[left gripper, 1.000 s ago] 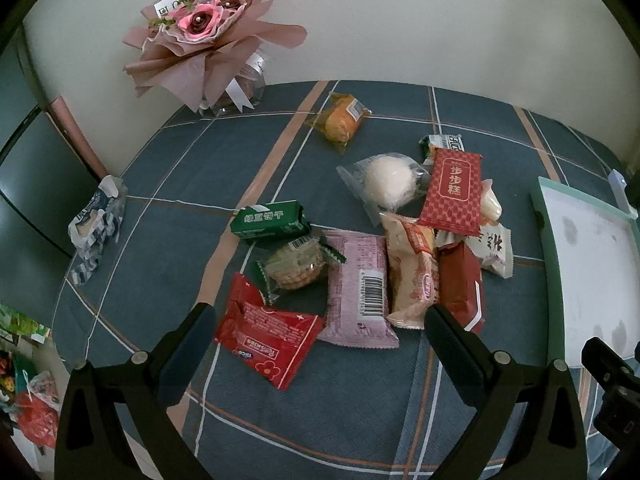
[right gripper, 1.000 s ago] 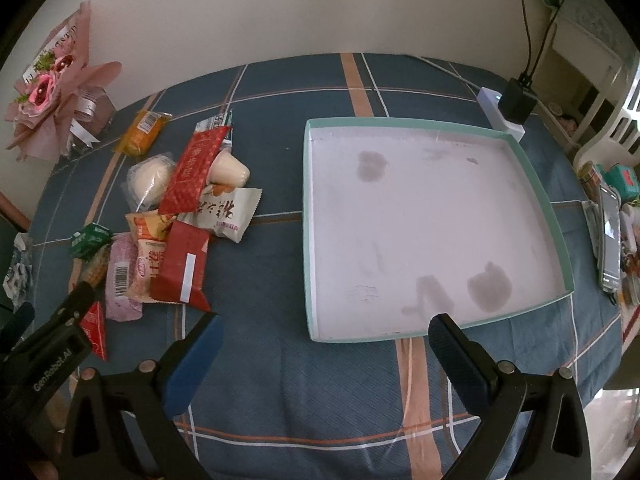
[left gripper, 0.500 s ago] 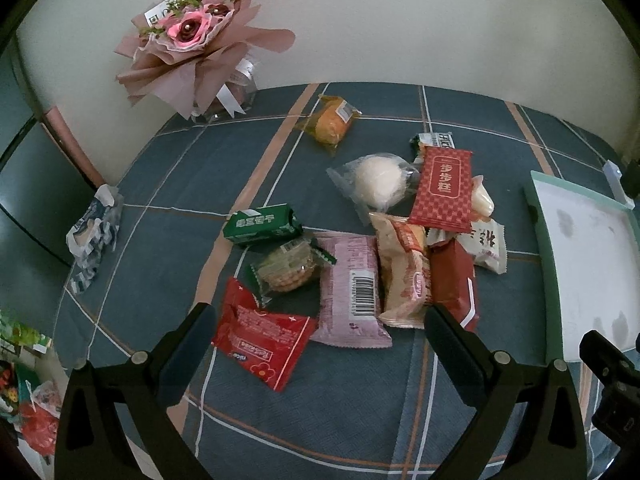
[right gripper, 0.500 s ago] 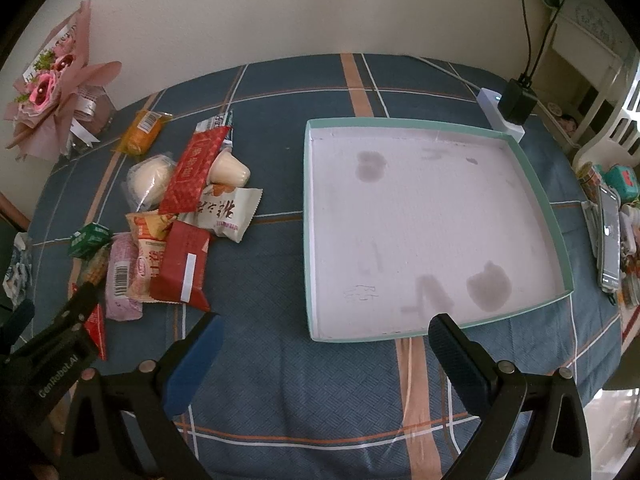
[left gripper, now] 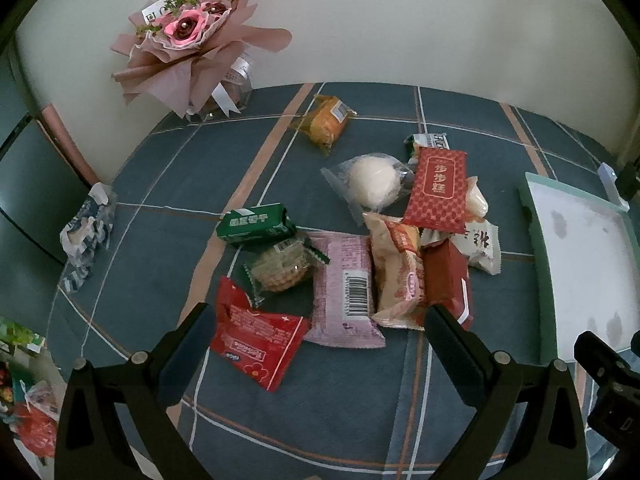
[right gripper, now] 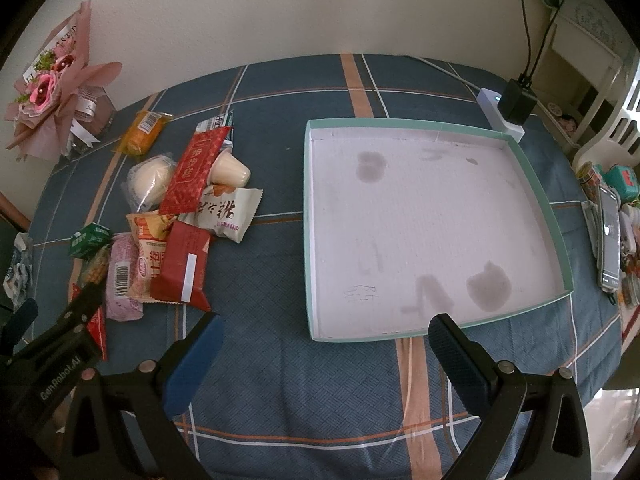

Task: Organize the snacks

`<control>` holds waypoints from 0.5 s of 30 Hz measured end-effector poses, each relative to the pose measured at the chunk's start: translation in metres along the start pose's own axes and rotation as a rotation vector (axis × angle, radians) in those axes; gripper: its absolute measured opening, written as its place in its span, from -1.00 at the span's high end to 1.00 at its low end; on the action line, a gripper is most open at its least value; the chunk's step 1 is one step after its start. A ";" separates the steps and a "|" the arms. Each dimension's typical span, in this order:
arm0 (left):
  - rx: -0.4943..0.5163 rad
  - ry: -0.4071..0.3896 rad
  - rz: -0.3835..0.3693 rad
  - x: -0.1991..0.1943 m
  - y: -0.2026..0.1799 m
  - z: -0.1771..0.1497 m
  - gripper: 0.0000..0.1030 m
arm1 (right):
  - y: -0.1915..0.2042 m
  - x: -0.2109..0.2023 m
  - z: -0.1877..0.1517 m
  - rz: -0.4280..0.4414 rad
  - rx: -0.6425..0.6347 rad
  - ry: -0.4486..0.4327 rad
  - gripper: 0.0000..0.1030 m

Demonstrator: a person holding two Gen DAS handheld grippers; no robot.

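Got a gripper in each hand over the table with the blue plaid cloth. My left gripper hangs over the near edge of the snack pile with its fingers spread wide and nothing between them. My right gripper is the same deal, fingers wide apart and holding nothing, sitting over bare cloth just in front of the tray.

The tray is a shallow white box with a teal rim, to the right of the snacks, with no snacks in it, just some dark stains on the bottom.

The snacks are all bunched up on the cloth left of the tray. Closest to my left gripper is a red packet, and right beside it a pink packet with a barcode that overlaps a beige packet. A dark red packet leans on the beige one. Behind those: a round cookie in clear wrap, a green packet, a white bun in a clear bag, a long red packet with gold writing and a white packet. An orange cake sits off on its own further back.

A pink bouquet stands in the far left corner against the wall.
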State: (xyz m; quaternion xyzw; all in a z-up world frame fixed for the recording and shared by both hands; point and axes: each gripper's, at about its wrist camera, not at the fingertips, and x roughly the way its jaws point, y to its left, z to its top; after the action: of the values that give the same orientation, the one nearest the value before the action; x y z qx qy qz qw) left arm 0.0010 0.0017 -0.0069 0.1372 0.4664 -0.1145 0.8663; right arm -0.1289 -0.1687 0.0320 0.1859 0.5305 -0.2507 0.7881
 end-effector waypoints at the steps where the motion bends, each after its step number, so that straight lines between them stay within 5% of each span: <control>1: 0.001 0.001 -0.002 0.000 0.000 0.000 -1.00 | 0.000 0.000 0.000 0.000 0.000 0.000 -1.00; 15: -0.085 -0.004 -0.036 -0.001 0.027 0.004 -1.00 | 0.010 -0.004 0.005 0.032 -0.030 -0.029 -1.00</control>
State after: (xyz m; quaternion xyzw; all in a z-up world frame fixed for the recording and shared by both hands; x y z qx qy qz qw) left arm 0.0120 0.0255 -0.0005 0.0919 0.4717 -0.1104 0.8700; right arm -0.1212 -0.1627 0.0381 0.1790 0.5196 -0.2327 0.8024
